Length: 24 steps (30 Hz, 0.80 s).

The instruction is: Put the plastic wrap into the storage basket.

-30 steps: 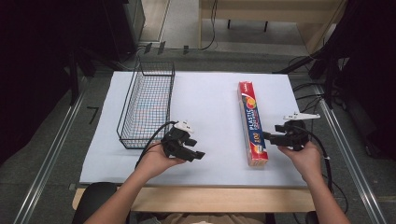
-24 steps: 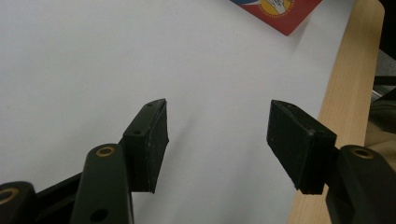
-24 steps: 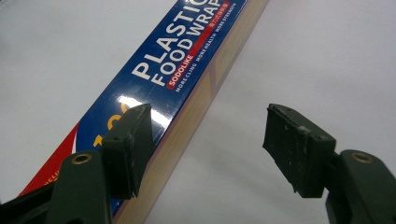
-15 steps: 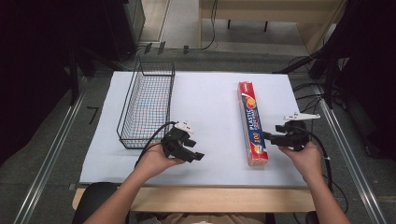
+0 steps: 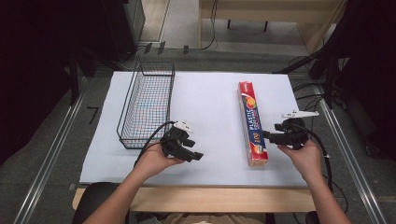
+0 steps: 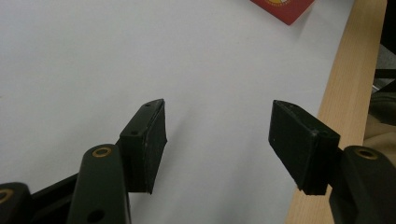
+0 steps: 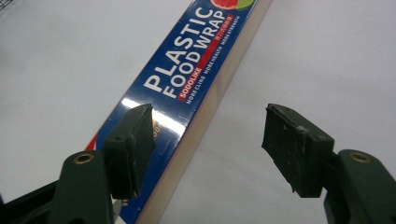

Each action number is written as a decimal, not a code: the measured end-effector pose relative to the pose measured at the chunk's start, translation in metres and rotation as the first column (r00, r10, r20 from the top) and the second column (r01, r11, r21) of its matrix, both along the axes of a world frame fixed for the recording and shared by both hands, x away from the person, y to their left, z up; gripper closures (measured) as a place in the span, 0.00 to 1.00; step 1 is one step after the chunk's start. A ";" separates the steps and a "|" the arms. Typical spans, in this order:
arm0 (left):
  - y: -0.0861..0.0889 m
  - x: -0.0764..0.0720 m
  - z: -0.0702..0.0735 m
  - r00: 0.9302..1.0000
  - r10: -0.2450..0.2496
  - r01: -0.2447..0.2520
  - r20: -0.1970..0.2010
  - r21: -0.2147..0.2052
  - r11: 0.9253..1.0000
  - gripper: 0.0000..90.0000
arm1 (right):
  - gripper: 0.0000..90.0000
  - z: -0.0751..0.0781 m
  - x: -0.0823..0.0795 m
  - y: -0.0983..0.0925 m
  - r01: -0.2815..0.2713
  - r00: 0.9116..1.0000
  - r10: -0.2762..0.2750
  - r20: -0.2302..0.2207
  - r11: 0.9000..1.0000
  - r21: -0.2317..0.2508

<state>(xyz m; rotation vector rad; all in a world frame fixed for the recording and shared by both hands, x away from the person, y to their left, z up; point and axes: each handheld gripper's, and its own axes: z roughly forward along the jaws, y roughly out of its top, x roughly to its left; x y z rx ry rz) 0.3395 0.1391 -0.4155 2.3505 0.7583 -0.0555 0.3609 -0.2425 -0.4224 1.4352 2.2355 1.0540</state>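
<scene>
A long red and blue box of plastic food wrap [image 5: 251,121] lies lengthwise on the right half of the white table top [image 5: 210,102]. My right gripper [image 5: 267,136] points left at the box's near end. In the right gripper view my right gripper [image 7: 208,126] is open. One pad hangs over the box [image 7: 187,79] and the other over bare table. Its jaws have just been closing, and the pads press on nothing. My left gripper [image 5: 196,156] rests near the front edge. It is open [image 6: 219,121] after just opening, with only table between the jaws.
A black wire basket [image 5: 147,105] stands at the left of the table, just beyond my left hand. The wooden front edge [image 6: 345,70] runs close by the left gripper. A red corner of the box [image 6: 285,7] shows far off in the left gripper view.
</scene>
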 end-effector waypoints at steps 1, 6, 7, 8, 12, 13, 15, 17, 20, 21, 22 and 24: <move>0.000 0.000 0.000 1.000 -0.001 0.001 0.002 0.001 1.000 0.41 | 0.39 0.001 0.000 0.002 0.002 1.000 -0.002 -0.004 1.000 0.000; 0.001 0.000 0.000 1.000 -0.003 0.003 0.005 -0.002 1.000 0.41 | 0.34 0.007 0.003 0.015 0.002 1.000 -0.003 -0.022 0.999 -0.042; 0.000 0.000 0.000 1.000 0.000 0.000 0.005 -0.001 1.000 0.42 | 0.33 0.008 0.004 0.017 0.000 1.000 -0.001 -0.025 0.999 -0.047; 0.000 0.000 0.000 1.000 0.001 -0.001 0.005 0.001 1.000 0.42 | 0.32 0.008 0.005 0.020 0.001 1.000 -0.002 -0.029 0.999 -0.054; -0.002 -0.001 0.000 1.000 -0.005 0.005 0.008 0.004 1.000 0.42 | 0.30 0.011 0.014 0.030 0.008 0.998 -0.012 -0.058 0.997 -0.071; -0.002 -0.002 0.000 1.000 -0.009 0.009 0.010 0.006 1.000 0.42 | 0.30 0.011 0.014 0.030 0.008 0.998 -0.012 -0.058 0.997 -0.071; -0.003 -0.003 0.000 1.000 -0.010 0.010 0.010 -0.003 1.000 0.42 | 0.28 0.011 0.018 0.034 0.006 0.997 -0.012 -0.070 0.997 -0.079; -0.003 -0.003 0.000 1.000 -0.006 0.006 0.012 -0.005 1.000 0.42 | 0.26 0.011 0.023 0.039 0.004 0.996 -0.012 -0.089 0.996 -0.090; -0.002 -0.003 0.001 1.000 -0.006 0.006 0.017 -0.005 1.000 0.42 | 0.24 0.011 0.029 0.046 0.001 0.995 -0.011 -0.096 0.995 -0.099; -0.001 -0.003 0.001 1.000 -0.009 0.009 0.018 -0.003 1.000 0.42 | 0.23 0.009 0.032 0.050 -0.001 0.994 -0.011 -0.113 0.994 -0.110; -0.001 -0.003 0.001 1.000 -0.008 0.008 0.017 -0.003 1.000 0.42 | 0.23 0.009 0.032 0.050 -0.001 0.994 -0.011 -0.113 0.994 -0.110; -0.001 -0.004 0.001 1.000 -0.008 0.009 0.018 -0.004 1.000 0.42 | 0.23 0.007 0.036 0.054 -0.009 0.991 -0.007 -0.131 0.993 -0.119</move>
